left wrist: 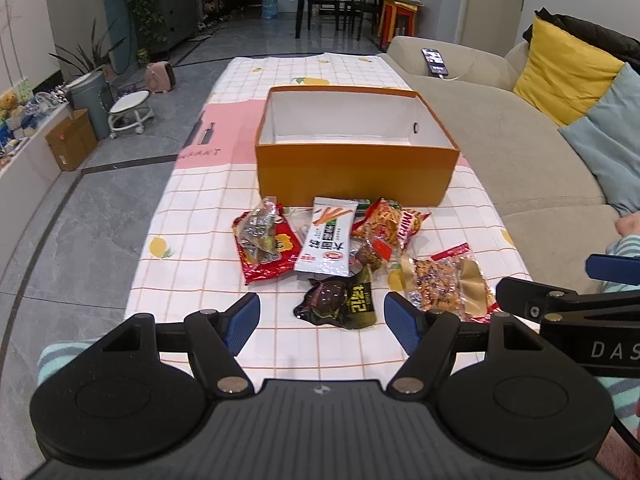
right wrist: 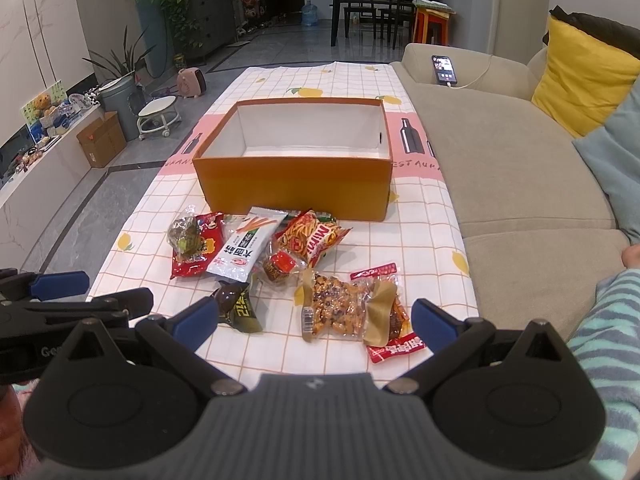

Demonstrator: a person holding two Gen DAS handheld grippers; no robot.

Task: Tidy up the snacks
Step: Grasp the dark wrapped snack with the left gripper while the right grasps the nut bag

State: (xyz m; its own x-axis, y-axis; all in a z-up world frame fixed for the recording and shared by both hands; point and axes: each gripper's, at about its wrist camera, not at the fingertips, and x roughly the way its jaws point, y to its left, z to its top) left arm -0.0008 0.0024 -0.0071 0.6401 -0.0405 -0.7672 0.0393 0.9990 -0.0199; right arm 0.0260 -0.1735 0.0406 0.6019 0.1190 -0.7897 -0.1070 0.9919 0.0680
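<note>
My left gripper [left wrist: 321, 322] hangs with its blue pads spread wide and nothing between them, above the checked tablecloth [left wrist: 192, 264]; my right gripper [right wrist: 315, 322] is just as wide and just as empty. Dead ahead of the left one, at twelve o'clock and nearest, lies a dark packet with yellow lettering [left wrist: 340, 300]. At about two o'clock sits a clear packet of brown crunchy snack [left wrist: 448, 284]. Further out at twelve is the white packet with orange sticks printed on it [left wrist: 326, 244], at eleven a red packet [left wrist: 266, 246] with a clear wrapped piece on top, and at one an orange-red packet of strips [left wrist: 390, 224]. Beyond the whole heap, still at twelve, stands the open orange box [left wrist: 356, 172], white inside. A beige sofa [left wrist: 500, 132] runs along at three o'clock.
</note>
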